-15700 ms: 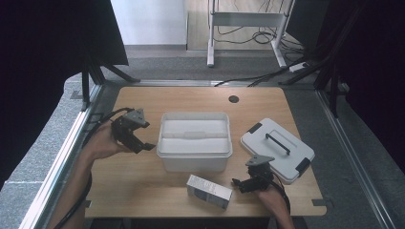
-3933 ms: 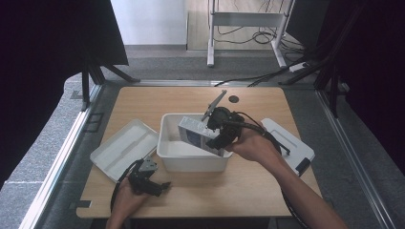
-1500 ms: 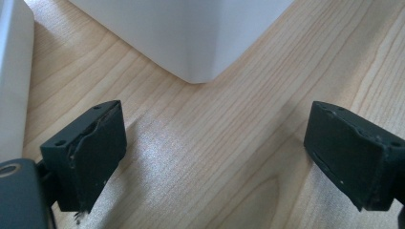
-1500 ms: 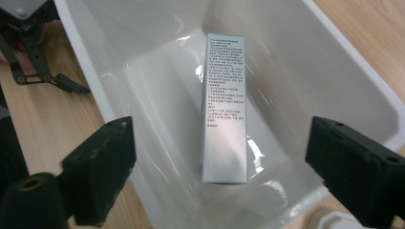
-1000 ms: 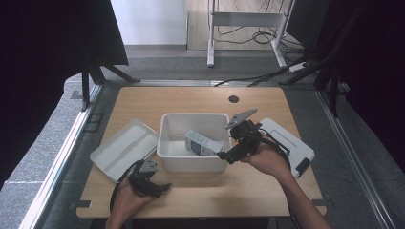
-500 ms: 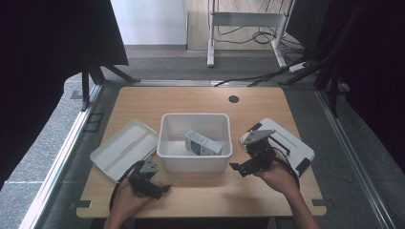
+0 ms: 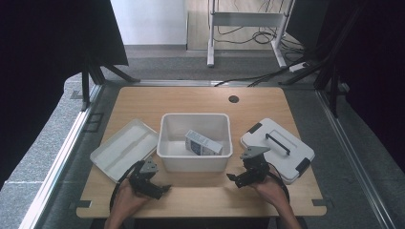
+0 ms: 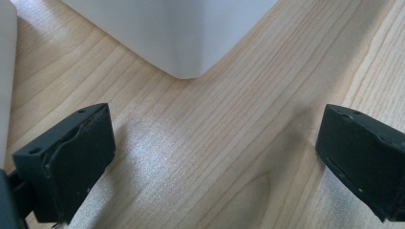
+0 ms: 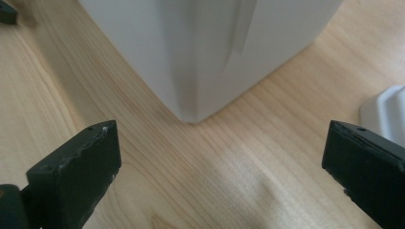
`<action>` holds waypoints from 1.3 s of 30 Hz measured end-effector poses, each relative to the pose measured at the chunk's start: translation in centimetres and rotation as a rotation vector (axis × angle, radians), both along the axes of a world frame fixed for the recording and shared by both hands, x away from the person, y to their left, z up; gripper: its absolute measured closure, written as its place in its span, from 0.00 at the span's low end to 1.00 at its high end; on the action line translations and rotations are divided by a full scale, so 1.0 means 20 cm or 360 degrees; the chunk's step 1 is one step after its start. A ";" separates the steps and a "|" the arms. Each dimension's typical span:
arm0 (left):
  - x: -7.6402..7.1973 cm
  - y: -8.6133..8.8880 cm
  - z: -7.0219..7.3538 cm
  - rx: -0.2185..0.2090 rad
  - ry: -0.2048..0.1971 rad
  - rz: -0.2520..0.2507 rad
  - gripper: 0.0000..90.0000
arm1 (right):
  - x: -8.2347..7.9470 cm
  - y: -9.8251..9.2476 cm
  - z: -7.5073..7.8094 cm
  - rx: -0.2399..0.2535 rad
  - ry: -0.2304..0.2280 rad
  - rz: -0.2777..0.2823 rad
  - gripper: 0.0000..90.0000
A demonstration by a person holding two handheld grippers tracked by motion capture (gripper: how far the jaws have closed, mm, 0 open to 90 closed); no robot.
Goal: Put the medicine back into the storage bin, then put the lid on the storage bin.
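Wooden table (image 7: 200,102), rectangular, with a round cable hole (image 7: 233,99) sitting near its far edge. White open bin (image 7: 195,141) — standing at the middle of the table, slightly toward the near edge, upright. Small carton (image 7: 203,142), white and blue, is lying tilted inside the bin, leaning toward the bin's right wall. White lid (image 7: 124,149) is resting flat near the table's left edge, just beside the bin's left wall, its long side running diagonally. Closed white case (image 7: 277,150) with a dark handle and dark clasps is lying near the right edge, just beside the bin's right wall. Left gripper (image 7: 162,189), held in the person's left hand (image 7: 125,204), is hovering at the near edge, in front of the bin's near left corner; its jaws are standing wide apart with nothing between them, and in the left gripper view that rounded corner of the bin (image 8: 181,33) is showing ahead over bare wood. Right gripper (image 7: 232,180), held in the right hand (image 7: 270,188), is sitting at the near edge in front of the bin's near right corner — jaws likewise spread and gripping nothing; in the right gripper view the bin's corner (image 9: 200,52) is rising ahead, and a rounded white edge of the case (image 9: 384,109) is showing at the side.
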State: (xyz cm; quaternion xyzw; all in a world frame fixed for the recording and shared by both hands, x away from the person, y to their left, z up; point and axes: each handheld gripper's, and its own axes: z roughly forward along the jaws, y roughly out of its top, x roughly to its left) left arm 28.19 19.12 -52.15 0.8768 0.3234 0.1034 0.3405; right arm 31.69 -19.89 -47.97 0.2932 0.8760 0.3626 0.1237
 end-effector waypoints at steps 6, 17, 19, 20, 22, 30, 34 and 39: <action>0.01 0.00 0.01 0.0016 0.0008 -0.0020 0.00 | -0.01 -0.01 -0.09 0.0004 0.0022 -0.0041 0.00; -0.01 0.02 0.11 0.0043 -0.0001 -0.0045 0.02 | -0.02 -0.02 -0.20 -0.0007 0.0035 -0.0067 0.00; -0.01 0.03 0.14 0.0067 0.0011 -0.0051 0.02 | -0.02 -0.01 -0.20 -0.0011 0.0032 -0.0067 0.00; -0.01 0.03 0.14 0.0067 0.0011 -0.0051 0.02 | -0.02 -0.01 -0.20 -0.0011 0.0032 -0.0067 0.00; -0.01 0.04 0.18 0.0088 0.0025 -0.0050 0.02 | -0.02 -0.01 -0.20 -0.0014 0.0029 -0.0067 0.00; 0.04 0.17 0.31 0.0114 0.0055 0.0014 0.03 | -0.03 -0.01 -0.20 -0.0014 0.0027 -0.0069 0.00; 0.11 0.27 0.39 0.0157 0.0071 0.0081 0.05 | -0.03 -0.01 -0.20 -0.0012 0.0026 -0.0071 0.00; 0.23 0.37 0.42 0.0247 0.0112 0.0144 0.12 | -0.03 -0.01 -0.20 -0.0008 0.0026 -0.0077 0.00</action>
